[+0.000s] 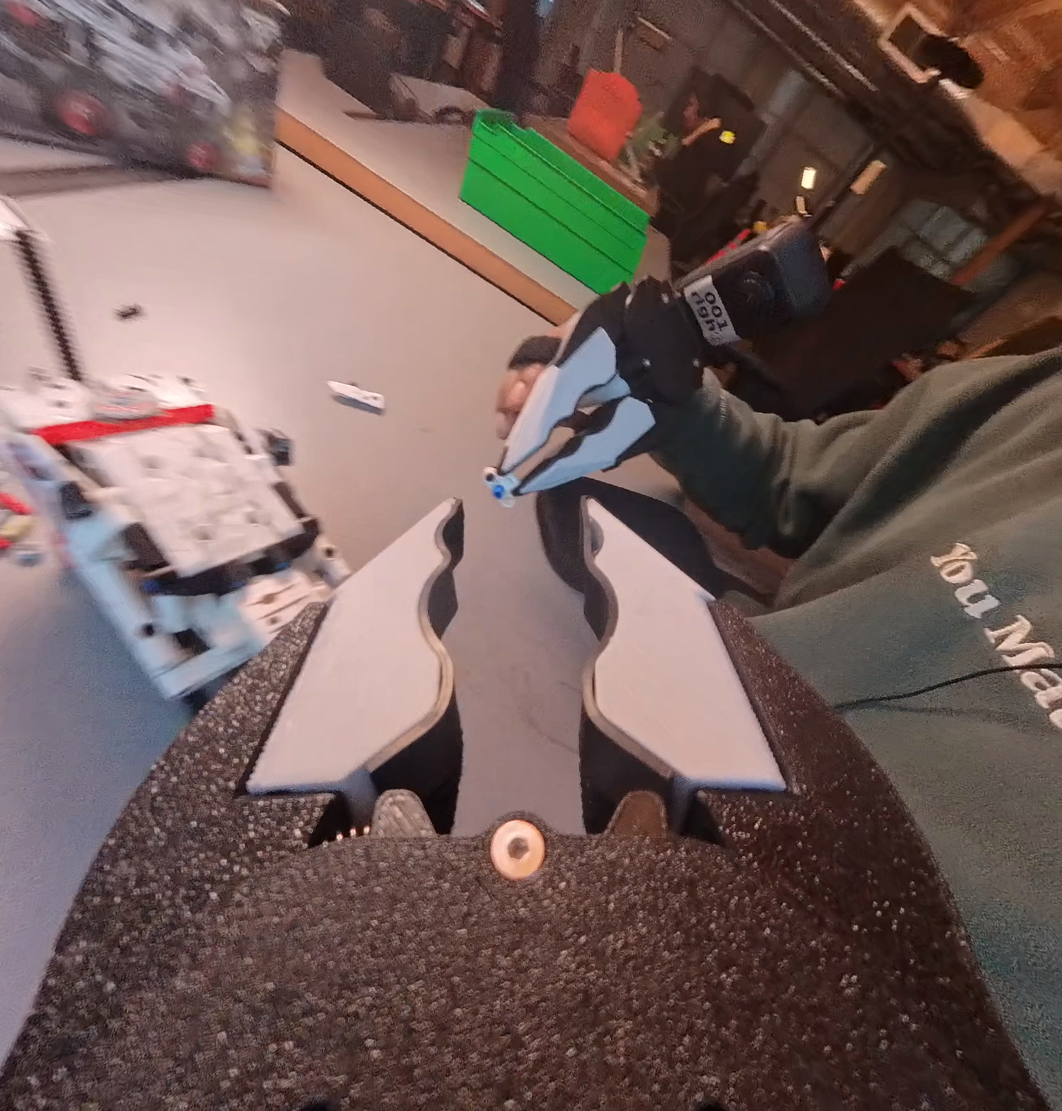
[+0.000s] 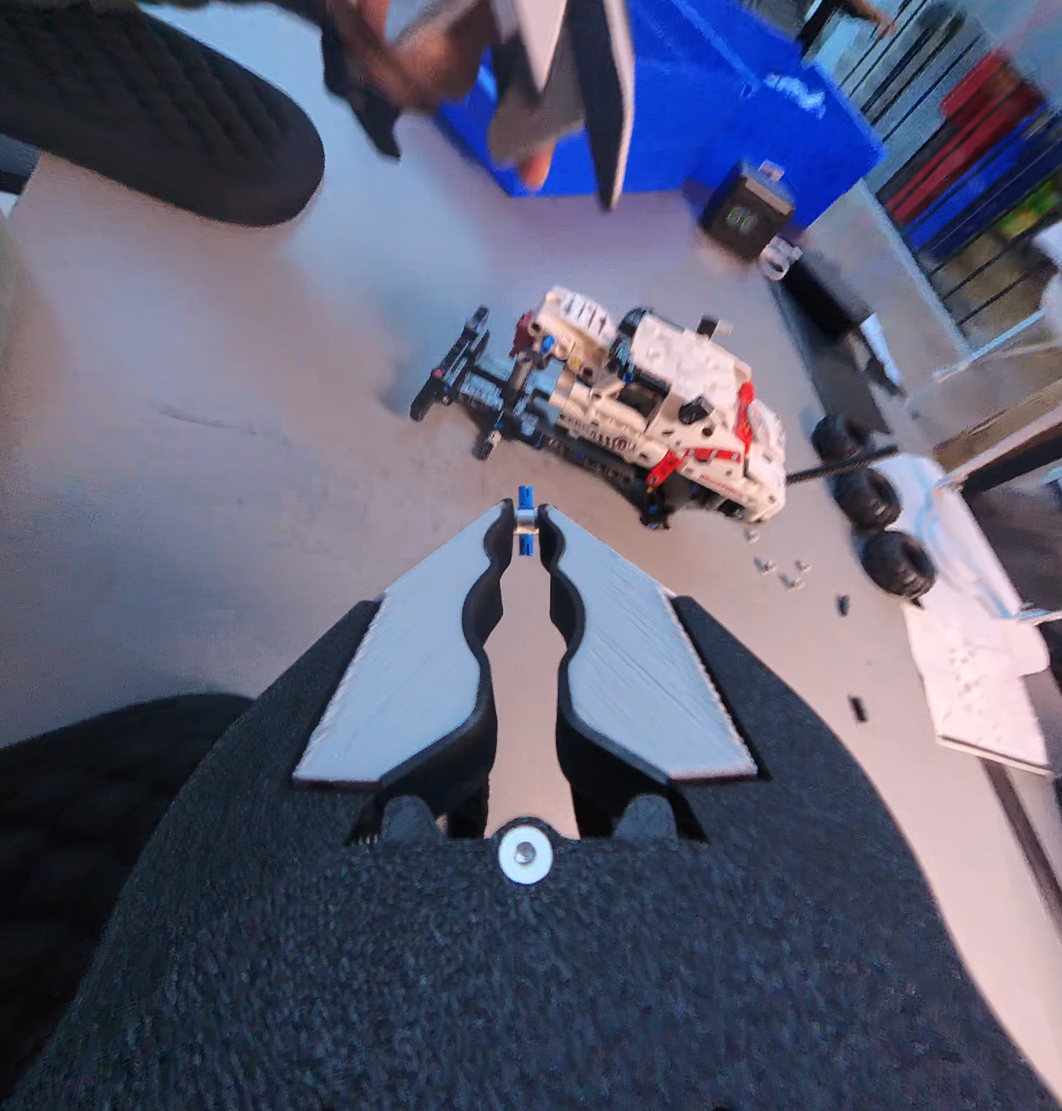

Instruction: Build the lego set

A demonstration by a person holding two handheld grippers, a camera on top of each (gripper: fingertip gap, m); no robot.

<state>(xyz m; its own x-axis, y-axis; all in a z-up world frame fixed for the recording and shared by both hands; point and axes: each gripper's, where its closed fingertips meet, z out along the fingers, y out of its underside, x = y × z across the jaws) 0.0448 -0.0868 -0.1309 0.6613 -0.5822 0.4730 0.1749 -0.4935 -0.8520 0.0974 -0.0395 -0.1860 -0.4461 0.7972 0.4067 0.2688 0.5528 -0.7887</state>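
A partly built white, black and red lego truck lies on the grey table; it also shows blurred at the left of the left wrist view. My right gripper is shut on a small white connector with a blue pin, held above the table in front of the truck. It shows in the left wrist view just beyond my left fingertips. My left gripper is open and empty, raised above the table; it shows at the top of the right wrist view.
Black tyres and small loose parts lie right of the truck beside instruction sheets. A blue bin stands behind. A white piece, a green bin and the set's box show in the left view. One gripper's finger ends stand about 10 cm off the other's.
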